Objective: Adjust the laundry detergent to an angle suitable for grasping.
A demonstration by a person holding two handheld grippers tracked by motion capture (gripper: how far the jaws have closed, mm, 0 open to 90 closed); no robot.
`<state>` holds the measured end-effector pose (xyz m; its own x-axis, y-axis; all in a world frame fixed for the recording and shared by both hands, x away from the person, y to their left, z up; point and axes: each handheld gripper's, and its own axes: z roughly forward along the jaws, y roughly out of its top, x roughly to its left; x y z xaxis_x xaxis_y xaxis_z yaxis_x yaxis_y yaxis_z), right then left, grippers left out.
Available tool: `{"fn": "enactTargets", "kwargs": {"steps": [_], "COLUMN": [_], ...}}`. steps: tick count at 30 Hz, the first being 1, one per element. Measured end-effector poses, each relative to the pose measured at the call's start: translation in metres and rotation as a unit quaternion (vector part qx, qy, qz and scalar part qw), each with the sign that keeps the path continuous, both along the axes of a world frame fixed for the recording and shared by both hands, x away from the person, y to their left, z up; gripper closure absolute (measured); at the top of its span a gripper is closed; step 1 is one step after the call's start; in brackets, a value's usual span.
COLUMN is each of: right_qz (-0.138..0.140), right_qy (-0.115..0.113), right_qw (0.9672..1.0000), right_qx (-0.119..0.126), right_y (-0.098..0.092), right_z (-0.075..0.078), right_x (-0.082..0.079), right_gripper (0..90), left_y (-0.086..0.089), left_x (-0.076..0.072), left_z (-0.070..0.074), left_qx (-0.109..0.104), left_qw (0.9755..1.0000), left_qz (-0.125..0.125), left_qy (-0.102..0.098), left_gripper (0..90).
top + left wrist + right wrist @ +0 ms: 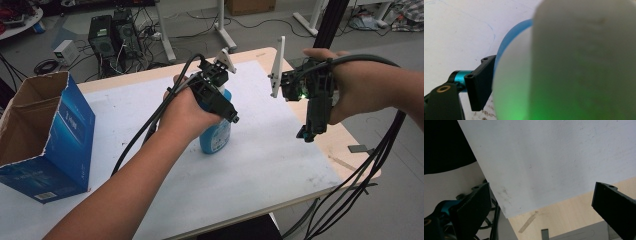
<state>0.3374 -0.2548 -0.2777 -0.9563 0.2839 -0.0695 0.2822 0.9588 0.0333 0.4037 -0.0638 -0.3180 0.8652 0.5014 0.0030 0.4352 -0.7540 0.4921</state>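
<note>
I bring my left gripper [227, 112] down over the blue plastic spray bottle with the white top [216, 132], which stands upright in the middle of the high view on the white table sheet [260, 165]. In the left gripper view the white top [579, 65] sits right against the camera, with one black jaw at the lower left just beside it; the jaws are partly closed around it, but I cannot tell if the pads already press. To grip well I should close slowly, keep the bottle upright, and lift only when it feels firm. My right gripper [306, 134] hangs at the right of the high view above the table edge, jaws wide apart and holding nothing.
</note>
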Motion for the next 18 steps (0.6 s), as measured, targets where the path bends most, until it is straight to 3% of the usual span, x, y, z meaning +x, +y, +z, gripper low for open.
{"fn": "enactTargets", "kwargs": {"steps": [12, 14, 18], "right_qz": [-0.002, -0.002, -0.001], "right_qy": [-0.001, 0.0, -0.002], "right_qw": [1.0, 1.0, 1.0], "right_qx": [0.001, 0.001, 0.003], "right_y": [-0.0025, -0.0024, -0.002], "right_z": [0.0001, -0.0007, -0.0013], "right_x": [-0.0004, -0.0001, 0.0007], "right_gripper": [1.8, 1.8, 1.8], "left_y": [0.0021, 0.0024, 0.0015], "left_x": [0.0015, 0.0015, 0.001], "left_z": [0.002, 0.0024, 0.0017], "left_qx": [0.005, 0.007, 0.004], "left_qw": [1.0, 0.9999, 1.0], "left_qz": [0.003, 0.004, 0.002], "left_qy": [-0.003, -0.01, -0.005], "left_gripper": [20.8, 20.9, 25.1]}}
